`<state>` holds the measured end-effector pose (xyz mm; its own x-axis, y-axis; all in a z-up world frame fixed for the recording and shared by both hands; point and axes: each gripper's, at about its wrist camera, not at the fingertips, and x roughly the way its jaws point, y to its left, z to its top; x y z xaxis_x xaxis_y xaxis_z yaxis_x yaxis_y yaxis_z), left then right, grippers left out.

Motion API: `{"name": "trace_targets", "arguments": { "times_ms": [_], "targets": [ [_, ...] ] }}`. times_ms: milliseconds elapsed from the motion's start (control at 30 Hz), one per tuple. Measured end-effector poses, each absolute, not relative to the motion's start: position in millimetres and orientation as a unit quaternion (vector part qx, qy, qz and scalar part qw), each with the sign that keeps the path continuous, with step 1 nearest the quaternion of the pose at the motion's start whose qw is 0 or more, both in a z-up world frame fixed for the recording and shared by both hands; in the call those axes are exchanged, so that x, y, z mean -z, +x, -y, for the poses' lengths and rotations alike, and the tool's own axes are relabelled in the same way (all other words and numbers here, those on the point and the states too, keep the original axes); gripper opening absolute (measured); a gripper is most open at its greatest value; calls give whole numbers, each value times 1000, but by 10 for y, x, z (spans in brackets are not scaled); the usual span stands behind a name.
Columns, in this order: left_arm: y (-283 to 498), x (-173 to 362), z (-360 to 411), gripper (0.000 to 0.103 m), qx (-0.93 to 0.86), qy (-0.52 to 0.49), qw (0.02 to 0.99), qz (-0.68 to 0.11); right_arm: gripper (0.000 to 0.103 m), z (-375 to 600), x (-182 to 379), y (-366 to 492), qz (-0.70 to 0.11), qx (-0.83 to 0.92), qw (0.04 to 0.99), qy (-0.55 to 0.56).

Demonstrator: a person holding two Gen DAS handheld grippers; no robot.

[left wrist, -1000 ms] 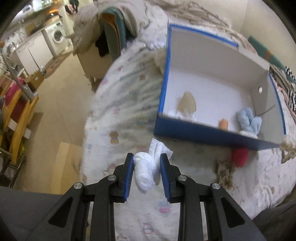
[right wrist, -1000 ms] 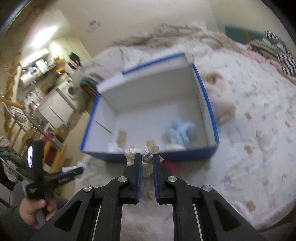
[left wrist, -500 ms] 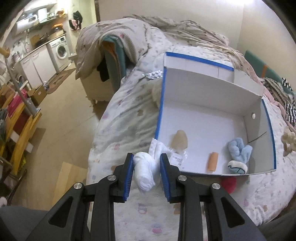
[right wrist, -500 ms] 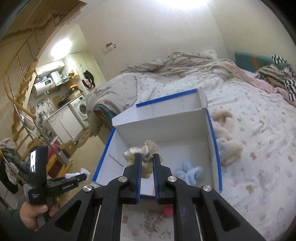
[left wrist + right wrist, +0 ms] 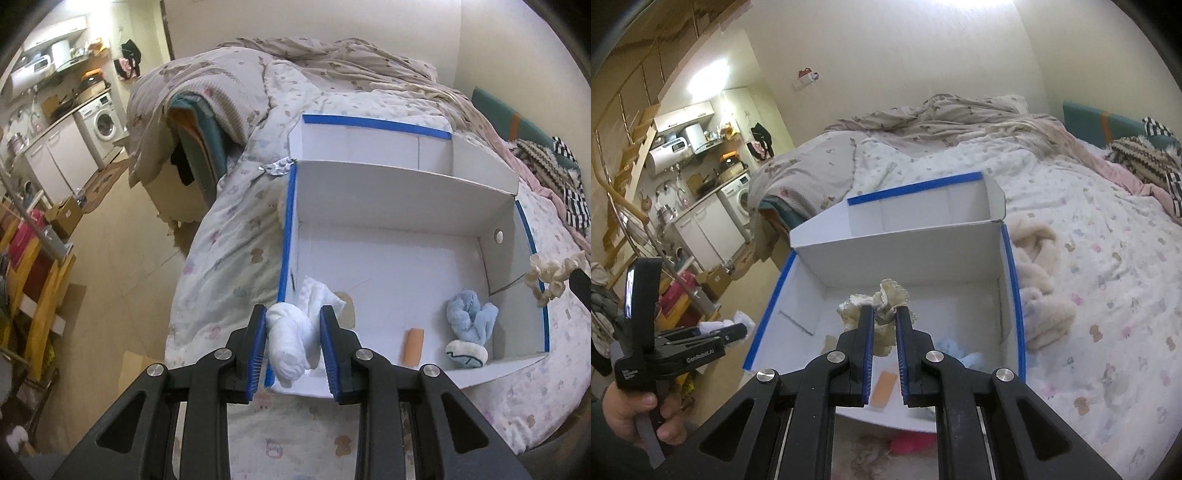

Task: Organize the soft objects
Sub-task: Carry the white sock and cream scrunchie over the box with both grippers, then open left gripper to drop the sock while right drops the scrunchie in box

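Left hand-held gripper (image 5: 293, 325) clamps a rolled white cotton sock (image 5: 291, 341) between its blue pads, poised over the near left corner of the white cardboard box with blue-taped rim (image 5: 286, 236) that sits on the patterned bed quilt (image 5: 236, 236); right hand-held gripper (image 5: 884, 315) pinches a cream frilled fabric scrunchie (image 5: 886, 295) above the box's middle. Inside the box lie a pale blue fluffy sock (image 5: 471, 319) and a small orange roll (image 5: 413, 347). To finish the step well, each load should probably travel fully past the near wall and sink close to the floor of the box before release, clear of the items already there, so nothing bounces out. Compared with a second ago, both grippers sit higher and farther forward: the box interior, then seen from outside its blue front wall, now lies directly beneath them, grips unchanged
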<state>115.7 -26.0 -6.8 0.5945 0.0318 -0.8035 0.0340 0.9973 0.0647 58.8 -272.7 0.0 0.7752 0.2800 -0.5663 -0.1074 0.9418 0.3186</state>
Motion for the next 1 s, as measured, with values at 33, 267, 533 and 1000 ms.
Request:
{"name": "trace_targets", "arguments": {
  "times_ms": [33, 267, 533, 1000],
  "targets": [
    [1191, 69, 285, 26, 3, 38, 892, -451, 13, 2741, 6, 621, -320, -102, 932, 135],
    [1397, 99, 465, 26, 13, 52, 891, -450, 13, 2814, 19, 795, -322, -99, 931, 142],
    [1539, 288, 596, 26, 34, 61, 898, -434, 13, 2814, 79, 968, -334, -97, 927, 138],
    [1633, 663, 629, 27, 52, 38, 876, -477, 14, 2735, 574, 1229, -420, -70, 892, 150]
  ]
}}
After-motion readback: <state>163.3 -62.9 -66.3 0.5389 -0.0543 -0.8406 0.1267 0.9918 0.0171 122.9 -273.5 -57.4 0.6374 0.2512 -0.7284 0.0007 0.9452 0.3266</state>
